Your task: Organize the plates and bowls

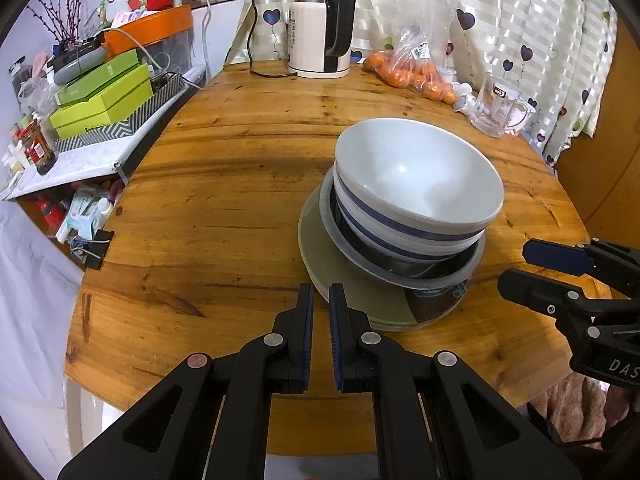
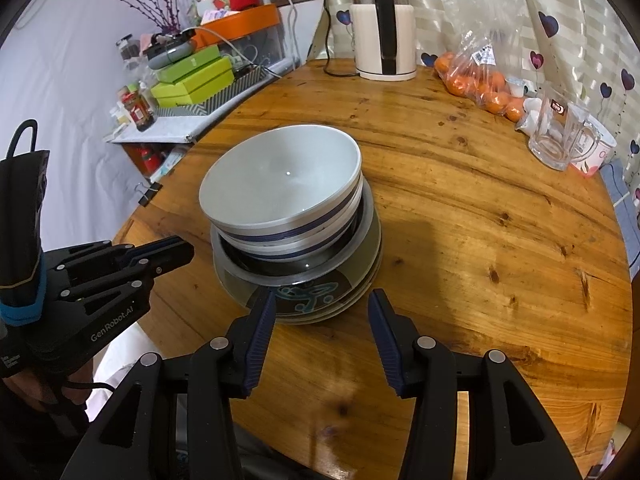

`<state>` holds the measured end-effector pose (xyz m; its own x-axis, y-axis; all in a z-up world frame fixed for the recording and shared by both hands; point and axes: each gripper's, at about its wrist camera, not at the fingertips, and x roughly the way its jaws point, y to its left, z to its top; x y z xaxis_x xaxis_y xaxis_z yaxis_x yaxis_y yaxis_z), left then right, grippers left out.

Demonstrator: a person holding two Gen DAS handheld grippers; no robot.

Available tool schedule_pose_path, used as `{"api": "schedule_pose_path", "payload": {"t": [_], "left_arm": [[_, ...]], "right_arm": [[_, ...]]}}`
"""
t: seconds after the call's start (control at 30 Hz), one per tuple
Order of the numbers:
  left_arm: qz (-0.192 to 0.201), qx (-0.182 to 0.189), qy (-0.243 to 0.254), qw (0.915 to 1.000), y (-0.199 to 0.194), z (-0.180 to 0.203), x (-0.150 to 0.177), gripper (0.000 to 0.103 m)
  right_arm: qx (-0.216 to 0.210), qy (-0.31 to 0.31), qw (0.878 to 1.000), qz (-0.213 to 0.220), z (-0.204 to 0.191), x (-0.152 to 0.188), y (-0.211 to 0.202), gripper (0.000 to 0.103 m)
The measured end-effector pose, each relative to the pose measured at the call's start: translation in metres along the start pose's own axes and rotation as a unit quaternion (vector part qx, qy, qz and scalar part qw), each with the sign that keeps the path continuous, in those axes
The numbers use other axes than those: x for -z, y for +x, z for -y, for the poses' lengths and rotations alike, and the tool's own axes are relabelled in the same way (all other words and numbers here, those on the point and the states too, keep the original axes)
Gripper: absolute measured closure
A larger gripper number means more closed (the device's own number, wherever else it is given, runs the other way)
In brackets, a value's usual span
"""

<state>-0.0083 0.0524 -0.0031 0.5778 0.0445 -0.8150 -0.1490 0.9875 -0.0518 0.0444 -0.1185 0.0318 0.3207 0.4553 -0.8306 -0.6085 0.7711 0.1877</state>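
Observation:
On the round wooden table point(image 1: 220, 200) point(image 2: 480, 240) stands one stack. Pale plates point(image 1: 316, 240) point(image 2: 358, 294) lie at the bottom, a metal bowl point(image 1: 348, 240) point(image 2: 240, 270) sits on them, and white bowls with blue stripes point(image 1: 416, 176) point(image 2: 280, 180) nest on top. My left gripper point(image 1: 321, 292) point(image 2: 188, 252) is shut and empty, just short of the plates' near-left edge. My right gripper point(image 2: 323, 298) point(image 1: 514, 266) is open in front of the stack, its fingers apart from the plates and holding nothing.
At the table's far side are a white electric kettle point(image 1: 320, 28) point(image 2: 384, 32), a bag of oranges point(image 1: 416, 72) point(image 2: 480, 84) and a glass mug point(image 1: 500, 108) point(image 2: 560, 140). A cluttered shelf with green boxes point(image 1: 104, 96) point(image 2: 192, 80) stands left of the table.

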Motion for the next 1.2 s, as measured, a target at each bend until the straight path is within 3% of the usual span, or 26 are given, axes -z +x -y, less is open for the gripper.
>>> {"api": "schedule_pose_path", "payload": {"t": [1.2], "left_arm": [[-0.009,-0.001,0.007,0.9999,0.0027,0.0044,0.0019,0.095]], "right_arm": [[-0.003,0.001,1.000,-0.002,-0.0015,0.0008,0.0024,0.055]]}}
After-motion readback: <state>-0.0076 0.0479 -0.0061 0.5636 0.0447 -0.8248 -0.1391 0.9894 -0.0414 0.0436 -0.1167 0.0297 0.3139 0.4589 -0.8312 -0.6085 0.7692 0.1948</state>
